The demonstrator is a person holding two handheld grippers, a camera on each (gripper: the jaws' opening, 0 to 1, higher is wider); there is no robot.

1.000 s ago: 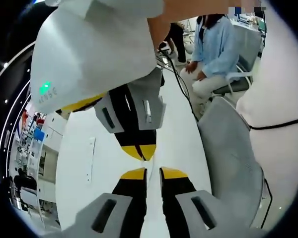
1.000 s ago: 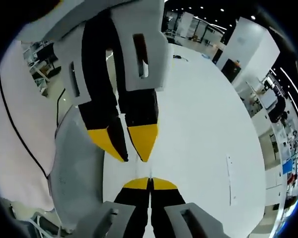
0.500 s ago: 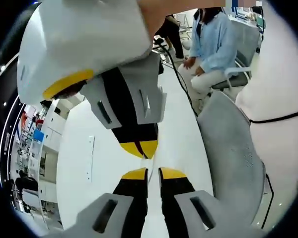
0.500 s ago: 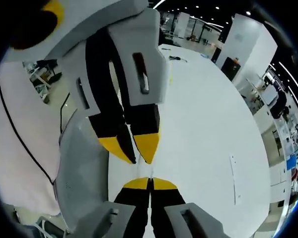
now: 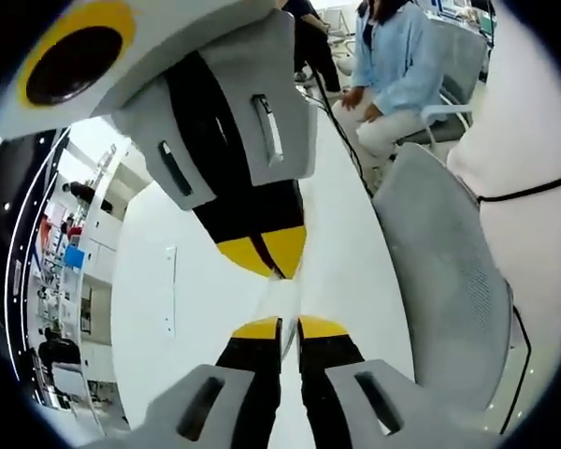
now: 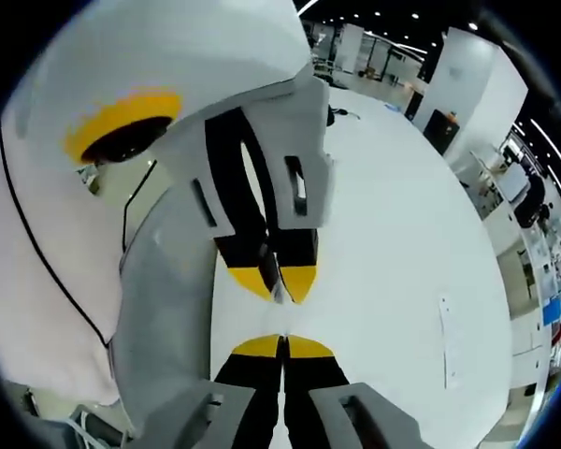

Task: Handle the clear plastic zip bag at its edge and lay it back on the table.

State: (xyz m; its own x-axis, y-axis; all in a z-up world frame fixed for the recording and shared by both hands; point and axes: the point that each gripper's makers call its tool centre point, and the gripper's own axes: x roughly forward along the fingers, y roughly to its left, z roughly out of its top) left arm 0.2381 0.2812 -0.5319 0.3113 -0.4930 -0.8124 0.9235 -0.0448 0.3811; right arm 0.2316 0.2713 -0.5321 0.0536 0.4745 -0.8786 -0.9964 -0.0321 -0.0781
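The clear zip bag (image 5: 273,296) shows only as a faint glossy film between the two sets of yellow tips, above the white table (image 5: 150,337). My left gripper (image 5: 279,327) rises from the bottom of the left gripper view, jaws shut on the film's edge. My right gripper (image 5: 262,254) comes down from the top, tips together on the same film. In the right gripper view my right gripper (image 6: 282,346) is shut at the bottom. The left gripper (image 6: 276,279) faces it a short gap away, with the bag (image 6: 280,301) barely visible between them.
A grey chair (image 5: 439,281) stands at the table's edge and appears again as the chair (image 6: 164,309). A seated person in a light blue shirt (image 5: 402,65) is behind. White clothing (image 6: 37,234) is close by. A thin white strip (image 5: 171,290) lies on the table.
Each gripper has tilted relative to the other, so more of the opposite gripper's housing and round lens shows. The tips have stayed close together and shut.
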